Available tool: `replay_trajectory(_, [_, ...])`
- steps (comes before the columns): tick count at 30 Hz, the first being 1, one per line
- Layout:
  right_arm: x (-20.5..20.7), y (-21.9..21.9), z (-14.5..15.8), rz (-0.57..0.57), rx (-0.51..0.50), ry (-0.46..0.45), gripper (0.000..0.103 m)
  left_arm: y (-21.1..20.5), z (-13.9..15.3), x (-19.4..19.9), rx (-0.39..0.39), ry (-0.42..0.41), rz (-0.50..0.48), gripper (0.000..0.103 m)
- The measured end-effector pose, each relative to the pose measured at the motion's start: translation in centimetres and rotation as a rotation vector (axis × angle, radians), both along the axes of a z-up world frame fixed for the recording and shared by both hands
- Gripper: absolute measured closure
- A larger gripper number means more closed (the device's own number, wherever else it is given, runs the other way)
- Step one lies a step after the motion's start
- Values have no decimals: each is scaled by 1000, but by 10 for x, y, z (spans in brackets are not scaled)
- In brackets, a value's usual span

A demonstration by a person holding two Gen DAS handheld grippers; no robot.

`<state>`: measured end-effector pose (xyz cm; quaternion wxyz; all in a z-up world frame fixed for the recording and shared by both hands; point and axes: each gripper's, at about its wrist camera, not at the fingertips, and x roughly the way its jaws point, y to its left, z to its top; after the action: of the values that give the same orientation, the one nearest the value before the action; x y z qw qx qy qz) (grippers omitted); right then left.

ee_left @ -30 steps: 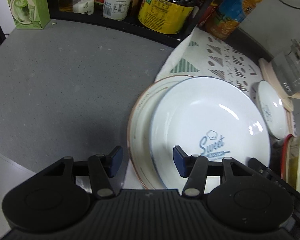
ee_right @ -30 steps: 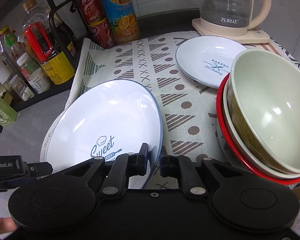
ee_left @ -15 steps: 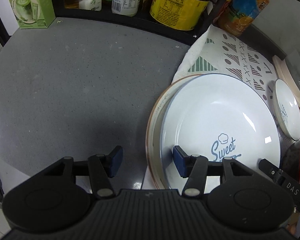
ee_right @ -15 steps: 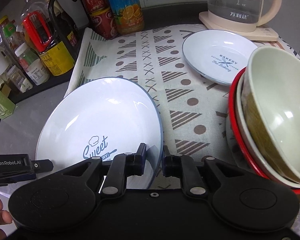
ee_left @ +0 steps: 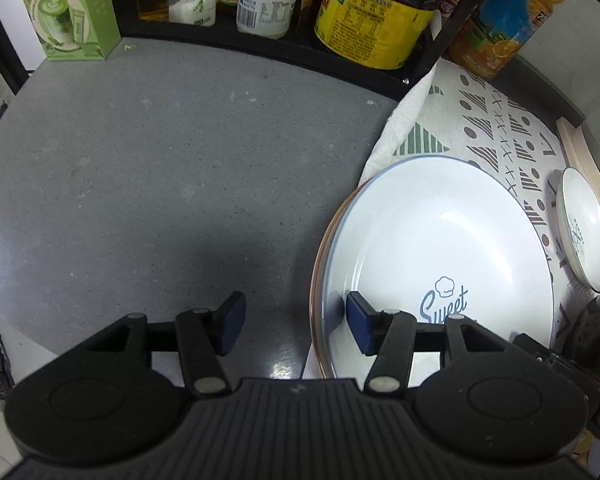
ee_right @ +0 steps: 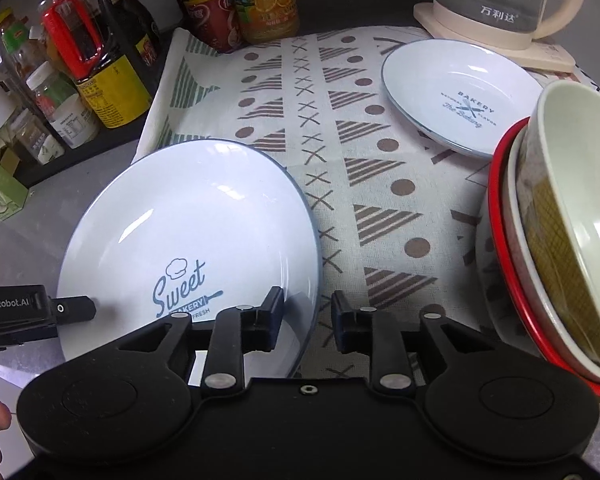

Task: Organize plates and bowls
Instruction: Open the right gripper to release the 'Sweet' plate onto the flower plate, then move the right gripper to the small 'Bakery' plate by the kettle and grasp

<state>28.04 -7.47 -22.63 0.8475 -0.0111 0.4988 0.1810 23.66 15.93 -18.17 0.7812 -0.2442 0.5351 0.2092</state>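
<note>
Left view: the left gripper (ee_left: 292,322) stands open astride the rims of two stacked plates (ee_left: 440,256) at the mat's (ee_left: 480,128) worktop-side edge.

Right view: the right gripper (ee_right: 308,318), jaws just opening, straddles the top plate's (ee_right: 188,240) rim without pressing; nested bowls (ee_right: 560,240) stand at right.

Home kitchen: condiment bottles (ee_left: 364,12), kettle (ee_right: 496,0)

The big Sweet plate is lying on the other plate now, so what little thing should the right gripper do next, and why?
Probably back the right gripper away from the Sweet plate. Its jaws have just been opening, and the rim sits between them with gaps on both sides. The plate already rests on the brown-rimmed plate, so the small Bakery plate looks like the next one.
</note>
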Motion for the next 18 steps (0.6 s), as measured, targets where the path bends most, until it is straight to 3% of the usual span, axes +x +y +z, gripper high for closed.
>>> replay_trajectory(3, [-5, 2, 7, 36, -41, -44, 71, -1, 7, 2, -2, -20, -4, 50])
replay_trajectory(7, [-3, -3, 25, 37, 19, -62, 52, -3, 20, 8, -3, -49, -3, 48])
replay_trajectory(10, [1, -4, 41, 39, 31, -100, 37, -4, 28, 16, -24, -72, -8, 34])
replay_trajectory(15, [12, -14, 64, 4, 70, -149, 18, -11, 42, 31, -48, -90, -41, 30])
replay_trajectory(18, [25, -25, 73, -40, 98, -161, 15, -19, 48, 44, -80, -104, -71, 19])
